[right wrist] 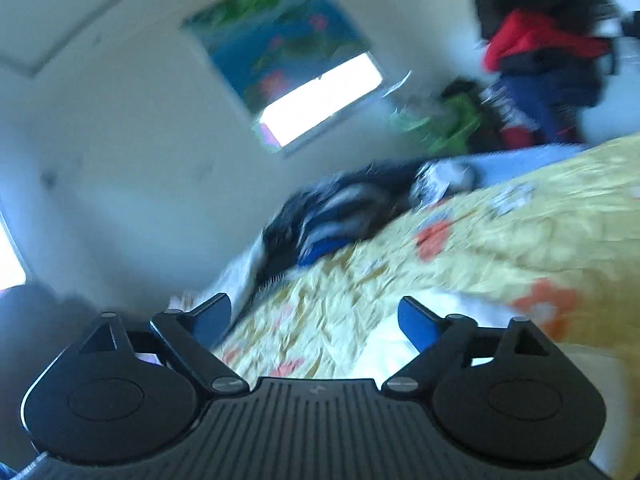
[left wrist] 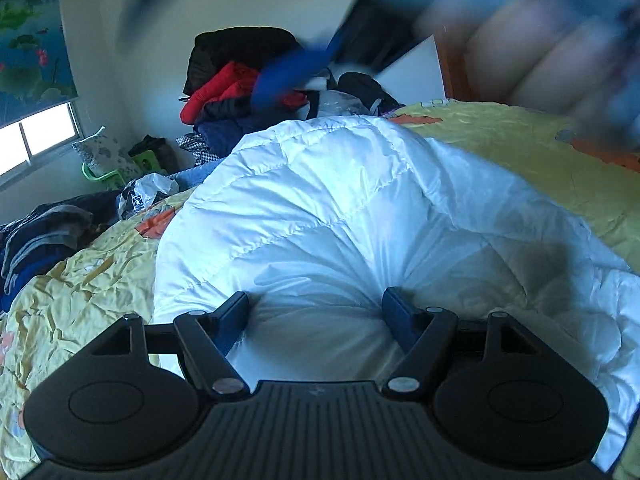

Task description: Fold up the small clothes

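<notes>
A white quilted puffer jacket [left wrist: 340, 200] lies spread on the yellow flowered bedsheet [left wrist: 500, 152]. My left gripper [left wrist: 315, 300] hovers low over its near part with the jaws open, and a bulge of white fabric lies loose between the fingers. In the right wrist view my right gripper [right wrist: 314, 302] is open and holds nothing, raised above the sheet [right wrist: 500, 232]. That view is blurred. A white patch [right wrist: 384, 356], probably the jacket, shows just past its right finger. A blurred hand [left wrist: 540, 60] with a blue gripper finger [left wrist: 288, 76] crosses the top right of the left wrist view.
A heap of red, black and navy clothes [left wrist: 240, 84] stands against the far wall. Dark clothes [left wrist: 40, 240] and a crumpled plastic bag [left wrist: 148, 192] lie at the bed's left edge. A window [left wrist: 36, 136] with a flowered blind is on the left wall.
</notes>
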The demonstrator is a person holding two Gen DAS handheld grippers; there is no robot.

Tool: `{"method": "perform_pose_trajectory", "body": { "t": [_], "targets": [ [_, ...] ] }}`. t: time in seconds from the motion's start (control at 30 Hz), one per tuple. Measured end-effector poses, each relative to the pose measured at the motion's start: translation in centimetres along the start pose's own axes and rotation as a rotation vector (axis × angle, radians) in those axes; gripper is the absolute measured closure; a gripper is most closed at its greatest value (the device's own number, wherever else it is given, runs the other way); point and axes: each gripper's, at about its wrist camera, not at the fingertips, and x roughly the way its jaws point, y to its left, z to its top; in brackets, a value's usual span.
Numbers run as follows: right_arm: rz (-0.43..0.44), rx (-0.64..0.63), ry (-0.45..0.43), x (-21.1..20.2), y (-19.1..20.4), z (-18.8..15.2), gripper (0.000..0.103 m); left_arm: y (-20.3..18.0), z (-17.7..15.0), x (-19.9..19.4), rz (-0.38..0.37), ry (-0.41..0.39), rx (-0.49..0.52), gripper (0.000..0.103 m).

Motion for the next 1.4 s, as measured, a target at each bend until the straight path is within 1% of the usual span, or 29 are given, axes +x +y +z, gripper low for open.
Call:
{"method": "perform_pose_trajectory", "body": {
  "t": [0.03, 0.1, 0.13, 0.17, 0.2, 0.23, 0.27, 0.33, 0.43, 0.5, 0.6, 0.7, 0.8, 0.9, 0.93, 0.97, 1.0, 1.03, 1.13, 1.17, 1.23, 1.27, 1.3, 1.33, 1.4],
  "targets": [
    [-0.039, -0.022, 0.049, 2.4, -0.3, -0.2, 0.014, 0.3, 0.0, 0.1, -0.006, 0.002, -0.004, 0.030],
    [-0.173, -0.046, 0.165, 7.1, -2.3, -1.2, 0.018, 0.7, -0.1, 0.1, -0.024, 0.000, -0.013, 0.030],
    [-0.227, -0.060, 0.204, 8.6, -3.4, -1.9, 0.027, 1.0, -0.2, 0.2, -0.034, -0.003, -0.019, 0.030],
    [-0.263, -0.080, 0.226, 9.5, -4.3, -2.6, 0.037, 1.2, -0.2, 0.4, -0.048, -0.005, -0.030, 0.030],
    [-0.281, -0.117, 0.228, 9.6, -5.2, -3.5, 0.038, 1.5, -0.3, 0.5, -0.064, -0.005, -0.045, 0.030],
    [-0.281, -0.141, 0.207, 9.6, -5.7, -4.0, 0.038, 1.6, -0.3, 0.7, -0.076, -0.008, -0.053, 0.030],
    [-0.270, -0.122, 0.175, 9.2, -6.6, -4.5, 0.038, 1.6, -0.4, 0.8, -0.085, -0.013, -0.056, 0.030],
    [-0.260, -0.098, 0.154, 8.8, -8.0, -5.2, 0.038, 1.5, -0.5, 1.1, -0.096, -0.021, -0.061, 0.030],
    [-0.260, -0.119, 0.152, 8.9, -9.0, -5.8, 0.038, 1.5, -0.7, 1.6, -0.104, -0.030, -0.076, 0.030],
    [-0.251, -0.095, 0.151, 9.2, -10.0, -5.9, 0.038, 1.7, -1.0, 2.0, -0.115, -0.034, -0.098, 0.030],
    [-0.242, -0.074, 0.153, 8.8, -10.5, -6.1, 0.038, 2.0, -1.3, 2.3, -0.124, -0.050, -0.119, 0.030],
    [-0.222, -0.029, 0.148, 8.9, -11.4, -6.1, 0.040, 2.0, -1.4, 2.5, -0.129, -0.052, -0.132, 0.030],
    [-0.234, -0.027, 0.150, 9.0, -11.3, -6.0, 0.041, 2.0, -1.5, 2.5, -0.128, -0.051, -0.128, 0.030],
    [-0.265, -0.043, 0.163, 8.9, -10.4, -5.7, 0.040, 1.8, -1.6, 2.3, -0.125, -0.049, -0.125, 0.029],
    [-0.291, -0.047, 0.166, 8.6, -9.9, -5.4, 0.038, 1.7, -1.7, 2.2, -0.122, -0.049, -0.126, 0.029],
    [-0.321, -0.041, 0.159, 7.9, -8.9, -5.1, 0.033, 1.7, -1.7, 2.2, -0.120, -0.048, -0.127, 0.029],
    [-0.335, -0.031, 0.141, 7.1, -8.3, -4.8, 0.029, 1.6, -1.7, 2.2, -0.118, -0.048, -0.128, 0.029],
    [-0.339, -0.023, 0.111, 6.1, -7.5, -4.7, 0.023, 1.6, -1.7, 2.1, -0.116, -0.049, -0.127, 0.029],
    [-0.317, -0.075, 0.033, 3.4, -4.8, -4.7, 0.004, 1.5, -1.6, 2.2, -0.112, -0.049, -0.124, 0.029],
    [-0.300, -0.084, 0.027, 2.9, -4.2, -5.0, 0.002, 1.5, -1.6, 2.2, -0.112, -0.050, -0.124, 0.029],
    [-0.279, -0.081, 0.069, 2.9, -4.1, -5.7, 0.003, 1.5, -1.6, 2.2, -0.112, -0.051, -0.124, 0.029],
    [-0.296, -0.080, 0.107, 3.4, -4.7, -6.3, 0.004, 1.5, -1.6, 2.2, -0.114, -0.053, -0.124, 0.029],
    [-0.328, -0.082, 0.125, 3.8, -5.4, -6.9, 0.007, 1.5, -1.6, 2.2, -0.114, -0.056, -0.124, 0.029],
    [-0.352, -0.082, 0.133, 4.2, -6.3, -7.6, 0.010, 1.4, -1.6, 2.1, -0.112, -0.058, -0.124, 0.029],
    [-0.327, -0.072, 0.097, 4.1, -7.6, -8.5, 0.010, 1.4, -1.6, 2.1, -0.110, -0.057, -0.123, 0.029]
  ]
}}
